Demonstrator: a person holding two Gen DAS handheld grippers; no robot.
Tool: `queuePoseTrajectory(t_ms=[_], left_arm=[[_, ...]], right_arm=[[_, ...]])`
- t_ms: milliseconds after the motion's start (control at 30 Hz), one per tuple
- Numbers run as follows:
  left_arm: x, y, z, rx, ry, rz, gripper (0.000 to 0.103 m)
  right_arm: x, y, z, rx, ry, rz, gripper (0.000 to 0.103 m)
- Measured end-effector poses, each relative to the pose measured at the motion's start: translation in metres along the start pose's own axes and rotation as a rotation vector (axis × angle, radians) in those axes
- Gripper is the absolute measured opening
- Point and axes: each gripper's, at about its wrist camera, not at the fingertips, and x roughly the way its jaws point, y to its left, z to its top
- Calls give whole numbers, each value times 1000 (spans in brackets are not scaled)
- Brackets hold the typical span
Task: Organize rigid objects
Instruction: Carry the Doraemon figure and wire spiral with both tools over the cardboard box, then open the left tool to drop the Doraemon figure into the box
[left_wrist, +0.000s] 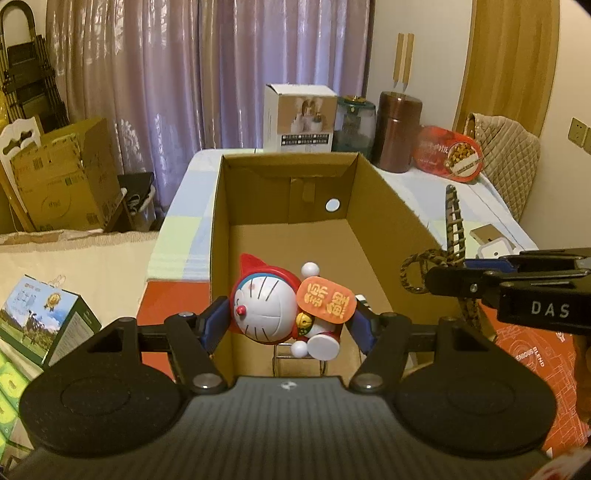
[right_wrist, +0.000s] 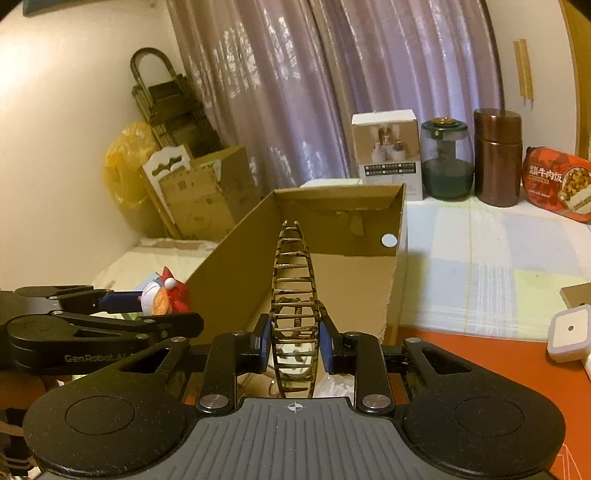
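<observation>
The toy figure (left_wrist: 284, 306), a hard plastic cat with a round white head and an orange sign, lies sideways between the fingers of the left gripper (left_wrist: 286, 321), which pinch it at the head and the far side above the near end of the cardboard box (left_wrist: 388, 206). It looks light, stiff and smooth; the rounded head could slip, so a hold across the broad middle seems safest, and the thin sign and arms look breakable. The hair clip (right_wrist: 293, 295), a long leopard-patterned claw with a spring, is pinched at its base between the fingers of the right gripper (right_wrist: 293, 345), which are pressed narrow, its teeth pointing ahead over the box. It seems rigid but springy.
</observation>
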Motion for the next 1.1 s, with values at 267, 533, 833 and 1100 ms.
queuePoseTrajectory(t_ms=[267, 533, 833, 1100], left_arm=[[12, -2, -6, 3, 28, -3, 63], [18, 2, -8, -5, 41, 3, 63], [22, 4, -8, -8, 46, 1, 63], [25, 4, -9, 9, 42, 2, 64]], right_arm=[[6, -3, -4, -3, 32, -21, 23], [7, -3, -4, -11, 38, -30, 23], [8, -3, -5, -14, 36, -30, 23], [10, -2, -3, -16, 39, -35, 23]])
